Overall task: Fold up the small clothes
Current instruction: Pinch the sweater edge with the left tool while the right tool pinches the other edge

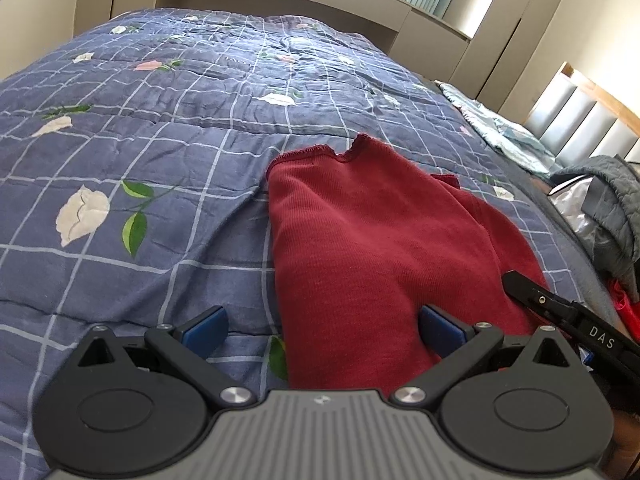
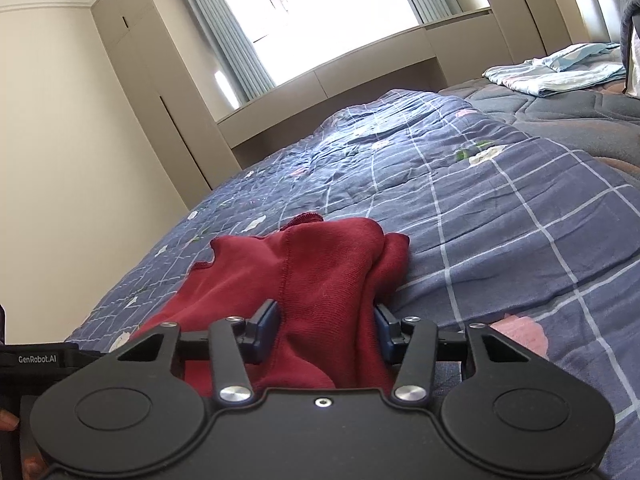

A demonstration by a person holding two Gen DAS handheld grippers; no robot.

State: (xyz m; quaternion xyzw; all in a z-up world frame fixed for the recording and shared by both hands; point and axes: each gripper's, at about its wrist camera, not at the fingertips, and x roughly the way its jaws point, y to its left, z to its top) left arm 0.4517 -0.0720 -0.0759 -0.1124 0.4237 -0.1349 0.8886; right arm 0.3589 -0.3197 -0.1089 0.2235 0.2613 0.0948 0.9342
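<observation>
Blue-padded fingers of the left gripper [image 1: 322,330] sit widely spread at the near edge of the bed, straddling the left border of the red garment [image 1: 372,248]; one pad rests on the cloth, the other over the bare quilt [image 1: 140,152]. Nothing is pinched there yet — the wide stance looks like a set-up for taking that near-left edge.

From the right wrist view, the right gripper [image 2: 326,326] has its fingers on either side of a raised ridge of the red garment [image 2: 320,272], with the pads against the fabric. I judge it is gripping that bunch, though the pads are not fully together, so the hold may be loose. Its black body shows at the right of the left view, close beside the other tool.

The garment lies on the checked, flowered quilt, near end bunched, far hem and neckline spread toward the window. Both tools at the near edge suggests the aim is to lift it and fold it away. A pale blue sheet [image 2: 556,70] lies well apart, far right.
</observation>
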